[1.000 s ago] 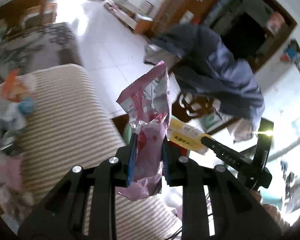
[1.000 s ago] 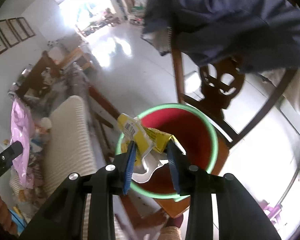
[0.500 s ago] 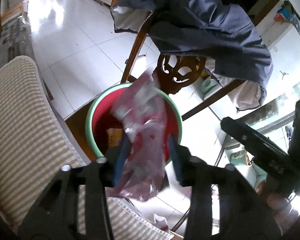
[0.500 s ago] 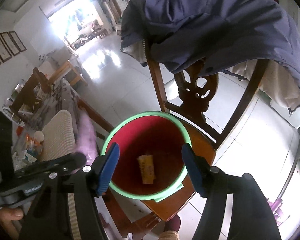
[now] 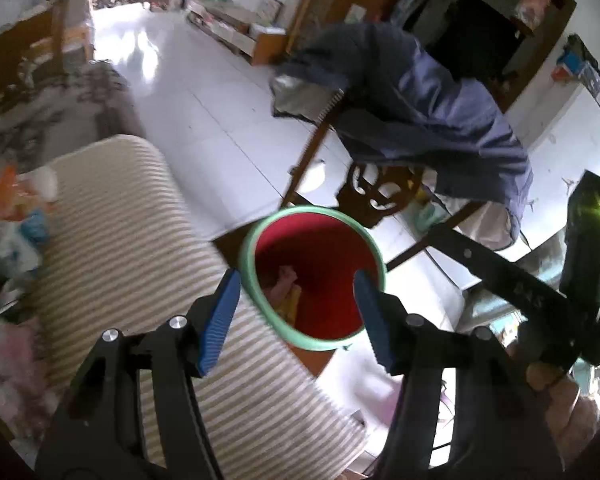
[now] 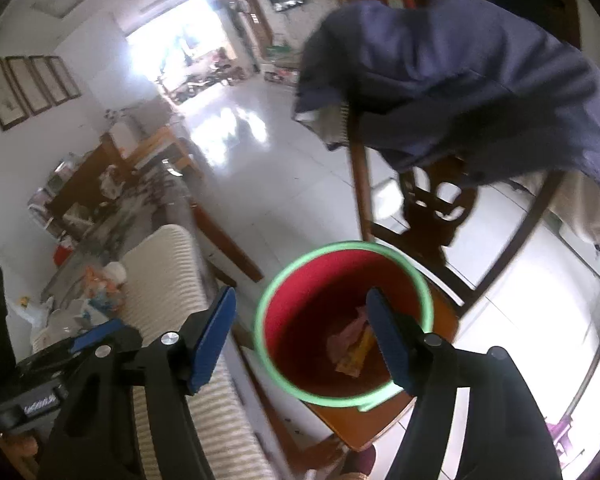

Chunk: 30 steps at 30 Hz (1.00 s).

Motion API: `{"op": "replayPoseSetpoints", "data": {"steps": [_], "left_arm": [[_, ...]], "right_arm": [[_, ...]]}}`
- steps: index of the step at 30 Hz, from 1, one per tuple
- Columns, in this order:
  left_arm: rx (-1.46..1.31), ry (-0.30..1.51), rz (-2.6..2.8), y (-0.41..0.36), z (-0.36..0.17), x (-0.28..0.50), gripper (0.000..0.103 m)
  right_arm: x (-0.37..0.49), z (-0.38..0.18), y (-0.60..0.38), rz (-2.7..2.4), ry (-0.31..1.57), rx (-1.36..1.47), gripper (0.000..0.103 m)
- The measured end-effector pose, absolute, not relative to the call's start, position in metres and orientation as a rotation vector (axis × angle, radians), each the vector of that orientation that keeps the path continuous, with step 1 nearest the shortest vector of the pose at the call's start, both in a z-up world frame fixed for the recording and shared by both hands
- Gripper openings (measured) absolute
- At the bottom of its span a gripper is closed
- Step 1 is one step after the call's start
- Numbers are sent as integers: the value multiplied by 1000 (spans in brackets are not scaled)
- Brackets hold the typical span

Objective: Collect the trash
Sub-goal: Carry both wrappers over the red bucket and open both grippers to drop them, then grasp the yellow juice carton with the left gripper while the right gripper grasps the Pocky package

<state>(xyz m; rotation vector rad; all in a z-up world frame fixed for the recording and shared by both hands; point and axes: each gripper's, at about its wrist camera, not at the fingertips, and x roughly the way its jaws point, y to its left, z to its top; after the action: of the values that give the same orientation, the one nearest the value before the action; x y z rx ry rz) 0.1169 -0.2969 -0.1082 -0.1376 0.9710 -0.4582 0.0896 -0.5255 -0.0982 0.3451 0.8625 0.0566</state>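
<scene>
A red bucket with a green rim stands on a wooden chair seat. Inside it lie a pink wrapper and a yellow wrapper. My left gripper is open and empty, above the bucket's near rim. My right gripper is open and empty over the bucket. More trash lies in a pile on the striped cushion, to the left.
A striped beige cushion lies left of the bucket. A wooden chair back draped with a blue jacket stands behind the bucket. White tiled floor stretches beyond.
My right gripper let the yellow wrapper fall into the bucket. My left gripper carried the pink wrapper over the bucket, opened, and the wrapper now lies inside.
</scene>
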Motion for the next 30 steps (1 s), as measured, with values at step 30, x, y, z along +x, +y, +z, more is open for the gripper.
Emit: {"op": "replayPoseSetpoints", "data": {"steps": [30], "left_arm": [[-400,1222,65,11,-195,18,79]], "right_arm": [[52,-93,-235,373,929,70,70]]}}
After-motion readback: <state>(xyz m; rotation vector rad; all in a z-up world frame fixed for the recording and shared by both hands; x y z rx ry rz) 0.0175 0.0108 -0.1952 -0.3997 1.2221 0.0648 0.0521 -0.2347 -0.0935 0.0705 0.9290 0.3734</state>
